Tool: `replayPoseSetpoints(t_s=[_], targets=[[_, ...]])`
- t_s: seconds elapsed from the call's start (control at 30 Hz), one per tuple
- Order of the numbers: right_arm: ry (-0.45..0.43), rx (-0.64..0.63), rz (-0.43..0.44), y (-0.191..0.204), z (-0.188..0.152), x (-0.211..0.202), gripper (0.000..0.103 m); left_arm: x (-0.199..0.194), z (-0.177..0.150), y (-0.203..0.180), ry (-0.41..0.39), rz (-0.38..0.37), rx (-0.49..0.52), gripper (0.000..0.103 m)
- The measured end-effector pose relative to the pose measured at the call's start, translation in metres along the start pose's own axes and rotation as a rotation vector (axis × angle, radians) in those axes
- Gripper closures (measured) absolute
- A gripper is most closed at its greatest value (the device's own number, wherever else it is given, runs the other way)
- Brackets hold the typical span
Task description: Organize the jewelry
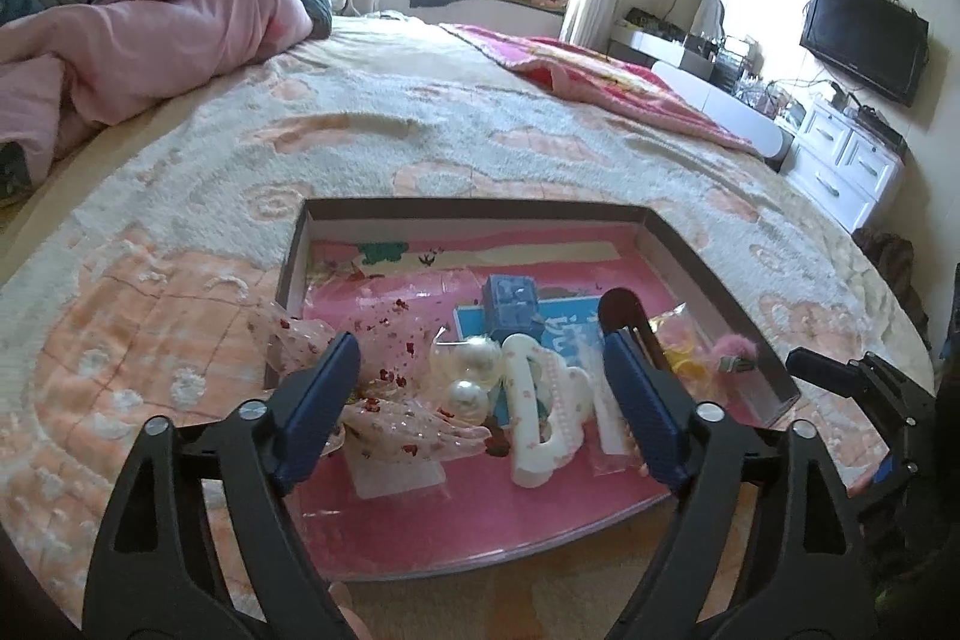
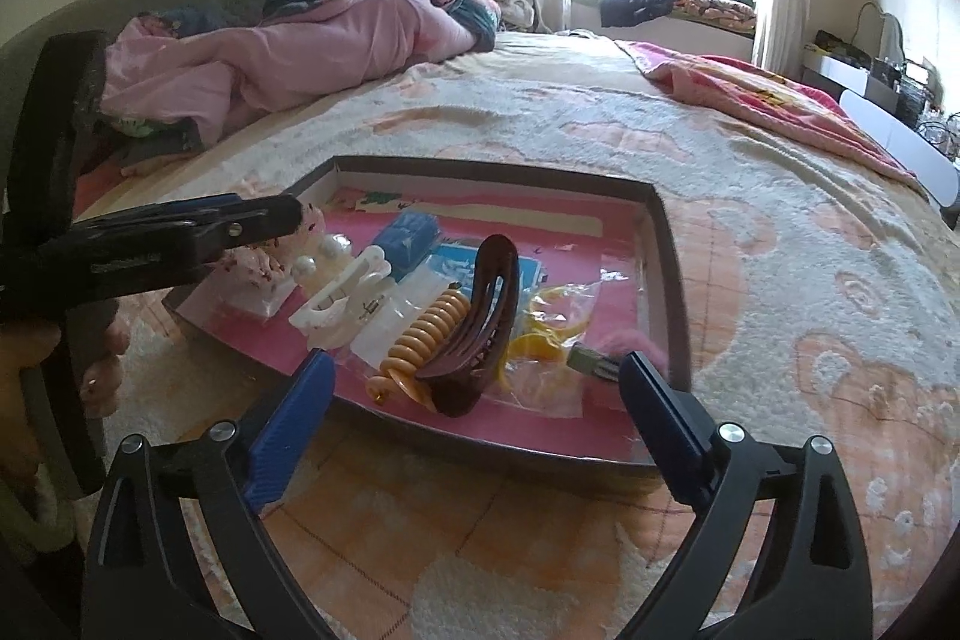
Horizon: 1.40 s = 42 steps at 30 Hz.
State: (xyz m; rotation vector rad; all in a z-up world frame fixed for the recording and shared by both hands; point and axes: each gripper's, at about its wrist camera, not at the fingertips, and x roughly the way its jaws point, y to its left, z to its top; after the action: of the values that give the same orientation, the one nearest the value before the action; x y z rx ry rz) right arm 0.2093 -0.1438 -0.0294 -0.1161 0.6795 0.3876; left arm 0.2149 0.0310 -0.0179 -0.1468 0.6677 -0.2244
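Hair clips and jewelry lie heaped in the shallow box lid (image 2: 666,232) with the pink floor, which sits on your bed's peach-and-cream blanket (image 2: 810,244). Your left gripper (image 1: 480,388) hangs released, jaws spread wide over the lid's near edge, with nothing between them; your right gripper (image 2: 474,400) is likewise released and empty, just short of the near edge. Nearest your right gripper, at the near edge, stands the brown claw clip (image 2: 474,334), touching the orange spiral hair tie (image 2: 426,334) on its left. Toward the lid's right edge lie a clear bag of yellow pieces (image 2: 540,334) and a pink fluffy clip (image 2: 630,346) (blurred). Nearer the left edge sit the white claw clip (image 1: 540,412), the pearl piece (image 1: 468,376) and the sheer dotted bow (image 1: 384,388). Deeper in stands a small blue box (image 1: 510,307). Beyond, a pink quilt (image 1: 150,40) is bunched at the bed's far edge.
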Motion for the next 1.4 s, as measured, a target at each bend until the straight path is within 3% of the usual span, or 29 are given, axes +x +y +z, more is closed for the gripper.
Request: replayPoseSetpoints(t_s=[0.27, 0.83, 1.4], targets=[[-0.045, 0.047, -0.025, -0.011, 0.003, -0.022, 0.009, -0.03, 0.0, -0.007, -0.038, 0.024, -0.002, 0.012], [-0.099, 0.114, -0.089, -0.03, -0.006, -0.057, 0.007, -0.075, -0.013, -0.012, -0.086, 0.049, -0.01, 0.012], [-0.165, 0.081, -0.129, -0.011, -0.023, -0.088, 0.007, -0.099, -0.039, -0.024, -0.104, 0.081, 0.011, 0.011]])
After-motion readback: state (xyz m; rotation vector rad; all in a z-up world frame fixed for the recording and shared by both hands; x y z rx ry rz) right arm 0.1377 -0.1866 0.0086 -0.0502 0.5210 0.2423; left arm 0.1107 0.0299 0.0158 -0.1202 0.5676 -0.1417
